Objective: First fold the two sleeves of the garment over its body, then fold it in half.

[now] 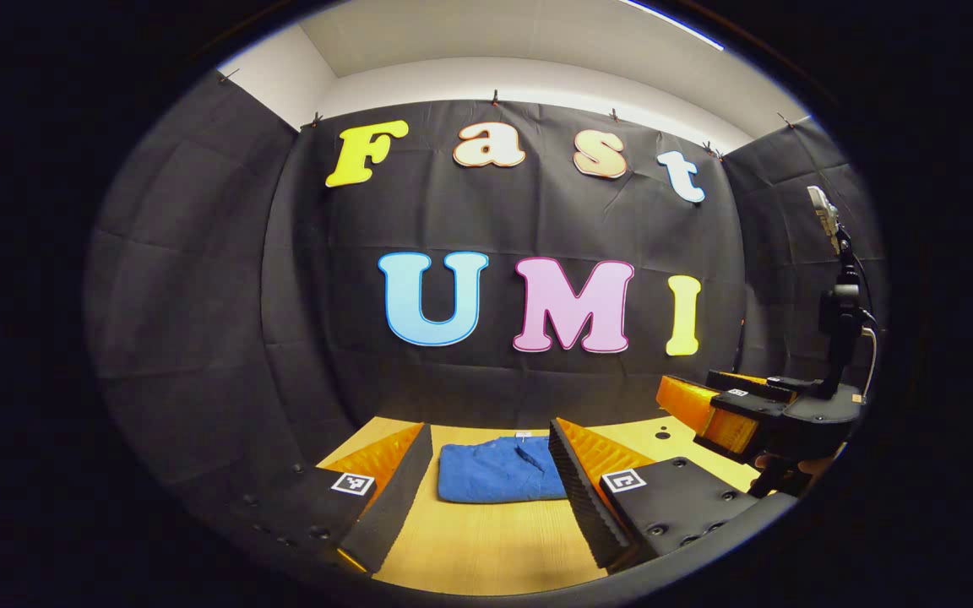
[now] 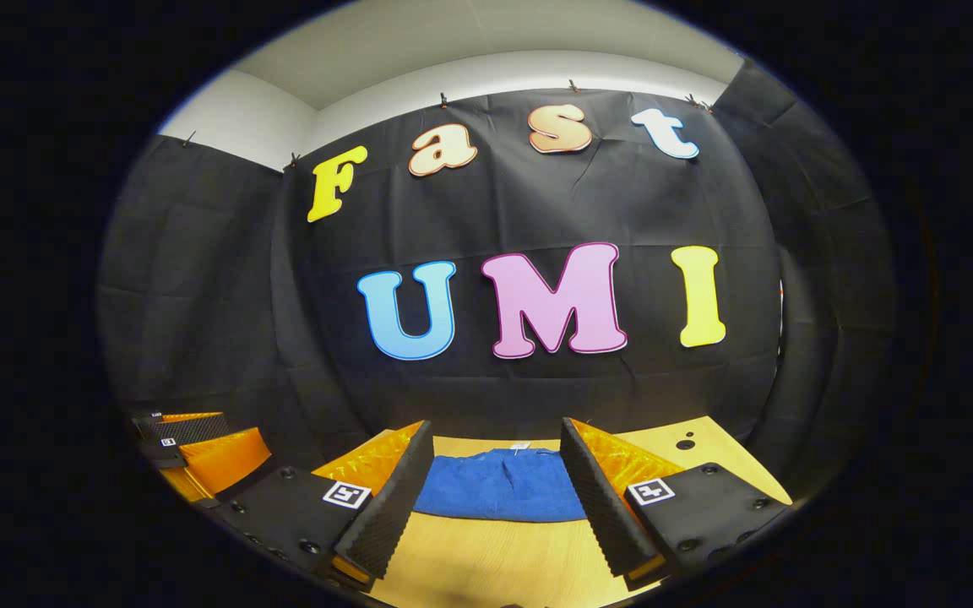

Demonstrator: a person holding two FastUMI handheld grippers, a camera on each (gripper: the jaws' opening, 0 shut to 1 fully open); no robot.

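One light wooden table (image 1: pixel 486 540) carried one folded blue cloth garment (image 1: pixel 499 473) at 12 o'clock. Two grippers hovered clear: left gripper (image 1: pixel 491 498) spread, empty; right gripper (image 2: pixel 495 507) at 3 o'clock, likewise spread.

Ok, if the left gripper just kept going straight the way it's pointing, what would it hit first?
Probably the blue garment, folded on the wooden table. It lies dead ahead between the open left gripper fingers. Depth is unclear; a level path might pass over it to the black cloth wall.
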